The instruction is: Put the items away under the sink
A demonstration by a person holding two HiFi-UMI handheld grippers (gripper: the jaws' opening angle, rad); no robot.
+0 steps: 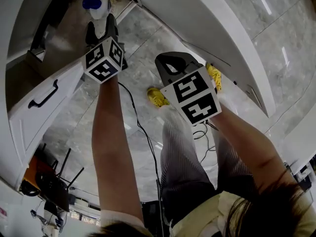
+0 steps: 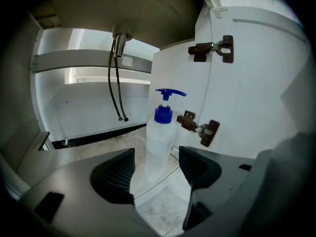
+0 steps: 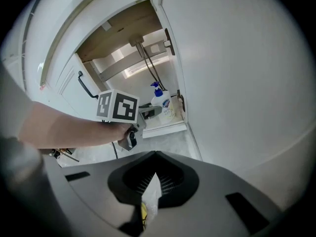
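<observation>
Two grippers in hand: holds the left gripper (image 2: 157, 168) at the cabinet (image 2: 89, 144) mouth, jaws apart on either side of the pump bottle (image 2: 159, 142), clear of it. Has the bottle upright on the cabinet floor at the cabinet's right edge, just beside the lower door hinge (image 2: 200, 128) and right of the hanging hoses (image 2: 116, 78). Holds the right gripper (image 3: 156, 174) well outside the cabinet, jaws closed together, empty.

There's the translucent white bottle (image 2: 159, 147) with its bright blue pump cap (image 2: 163, 115). Dark brown hinges (image 2: 209, 132) on the white cabinet door (image 2: 256, 83). Black-and-white square-patterned cube (image 1: 103, 59), yellow shoes (image 1: 157, 97), grey marbled floor (image 1: 148, 43).
</observation>
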